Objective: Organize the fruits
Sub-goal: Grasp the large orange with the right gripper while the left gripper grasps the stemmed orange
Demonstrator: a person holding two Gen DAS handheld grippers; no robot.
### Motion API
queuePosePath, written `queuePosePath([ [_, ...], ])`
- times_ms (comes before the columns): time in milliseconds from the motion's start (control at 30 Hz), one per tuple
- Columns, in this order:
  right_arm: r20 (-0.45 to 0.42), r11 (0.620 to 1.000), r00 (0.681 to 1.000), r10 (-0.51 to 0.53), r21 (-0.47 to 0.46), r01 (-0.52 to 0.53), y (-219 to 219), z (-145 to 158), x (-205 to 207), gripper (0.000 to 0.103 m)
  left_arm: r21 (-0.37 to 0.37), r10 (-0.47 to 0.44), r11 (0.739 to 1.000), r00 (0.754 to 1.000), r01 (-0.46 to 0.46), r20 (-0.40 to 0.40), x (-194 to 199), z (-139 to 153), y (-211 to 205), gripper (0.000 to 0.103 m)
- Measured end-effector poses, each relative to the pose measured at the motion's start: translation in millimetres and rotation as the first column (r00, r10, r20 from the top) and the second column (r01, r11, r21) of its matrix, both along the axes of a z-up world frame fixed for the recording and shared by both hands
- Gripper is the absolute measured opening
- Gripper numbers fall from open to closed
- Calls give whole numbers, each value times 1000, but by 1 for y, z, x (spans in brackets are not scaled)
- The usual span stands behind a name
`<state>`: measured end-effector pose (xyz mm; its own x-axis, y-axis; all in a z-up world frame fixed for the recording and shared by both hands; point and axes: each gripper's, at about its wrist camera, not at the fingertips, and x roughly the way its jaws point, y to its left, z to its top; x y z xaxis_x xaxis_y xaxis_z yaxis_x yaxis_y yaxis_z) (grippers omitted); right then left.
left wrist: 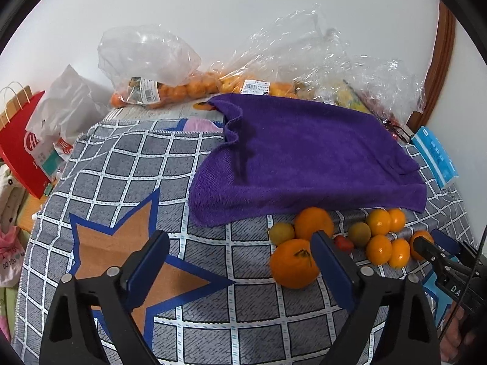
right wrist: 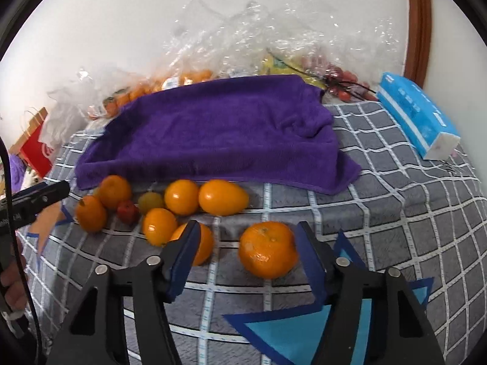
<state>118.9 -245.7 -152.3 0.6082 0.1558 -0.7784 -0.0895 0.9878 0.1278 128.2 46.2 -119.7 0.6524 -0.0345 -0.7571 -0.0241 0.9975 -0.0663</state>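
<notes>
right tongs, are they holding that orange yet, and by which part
Nothing is held. The right tongs stand open around the orange, fingers beside its sides. The left tongs are open and empty.

A surface is covered by a grey cloth with a white grid pattern, printed with an orange star outlined in blue and a light-blue star shape. A purple terry towel is spread across the far middle of the cloth. Just in front of its near edge, loose fruit is scattered: a large orange mandarin lies apart, a cluster of small orange-yellow tomatoes is grouped beside it, with a small red one among them. A blue tissue pack is seen at the right edge. Clear plastic bags of fruit are piled along the wall.
</notes>
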Motion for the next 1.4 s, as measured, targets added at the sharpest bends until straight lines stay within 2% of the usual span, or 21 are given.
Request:
queuePosePath([
  [233,-62,1000,998,-12,-11,11,-8,-18,2,50,-10,-46,999,999,45,-5,1,-4,-7,89],
  [333,-50,1000,999,-13,-14,12,-9,-20,0,43,-18,-74,997,997,74,-18,2,-7,-15,86],
  [500,-40,1000,999,-2,-23,1,-8,-21,-1,43,-26,-116,993,992,115,-39,3,-16,-27,79],
  [700,-21,999,1000,-6,-36,5,-7,-21,-3,43,-39,-146,989,986,143,-80,7,-29,-38,62],
  [800,-18,999,1000,-10,-31,10,-9,-20,-4,43,-77,-154,986,983,147,-101,10,-34,-37,44],
  [833,-17,999,1000,-14,-29,14,-9,-20,-4,43,-87,-157,985,983,148,-100,10,-35,-37,42],
  [1100,-8,999,1000,-23,-27,23,-14,-16,-8,43,-62,-157,986,984,152,-86,2,-33,-40,42],
  [1400,40,999,999,-19,-24,20,-13,10,-21,43,-75,-141,988,988,137,-57,-14,-18,-31,42],
])
